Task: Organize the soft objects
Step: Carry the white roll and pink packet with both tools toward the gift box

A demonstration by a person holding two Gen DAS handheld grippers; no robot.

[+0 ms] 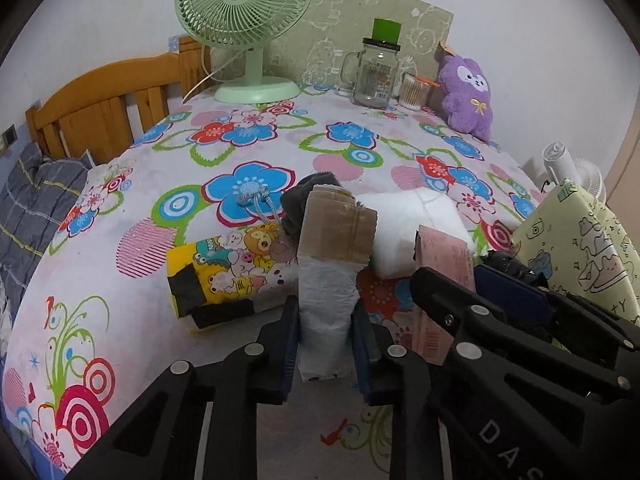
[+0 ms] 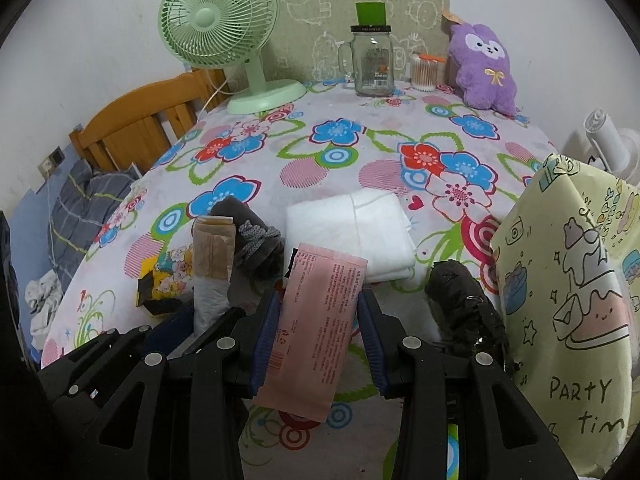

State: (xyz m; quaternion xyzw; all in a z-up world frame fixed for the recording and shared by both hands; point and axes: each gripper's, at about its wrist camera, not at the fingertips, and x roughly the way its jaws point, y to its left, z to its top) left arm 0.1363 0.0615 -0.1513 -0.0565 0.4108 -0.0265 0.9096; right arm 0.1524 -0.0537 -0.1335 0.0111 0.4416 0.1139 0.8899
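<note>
- The counter [image 2: 328, 168], under a flowered cloth, carries everything; the sorting is crowded at its near edge, while a green fan [image 2: 218, 20], a glass jar [image 2: 374, 64] and a purple plush toy [image 2: 482, 68] stand well apart at the far edge.
- A yellow-green party bag [image 2: 568, 288] stands upright at the right, just beside the right gripper [image 2: 320, 336]. By my reading it is the likeliest place for the soft things, and the right hand is clearly the nearer one to it.
- A folded white cloth [image 2: 360, 232] lies flat ahead of both grippers, untouched, between the held packs and the far half of the counter.
- The right gripper's fingers [image 2: 266, 336] are closed on a pink pack [image 2: 320, 312]. Its long axis runs straight forward along the fingers, with both ends sticking out past them.
- The left gripper [image 1: 324, 344] has its fingers [image 1: 290, 344] clamped on a white pack with brown tape [image 1: 332, 272], which also points forward and tilts up.
- The two grippers sit side by side, nearly touching, so a swing rightward toward the bag would suit the right hand first, in my judgement.
- A dark grey knitted bundle [image 2: 256, 248] and a yellow cartoon pouch [image 1: 228, 272] lie just beyond the left pack.
- A black wrapped roll [image 2: 460, 300] rests between the right fingers and the bag.
</note>
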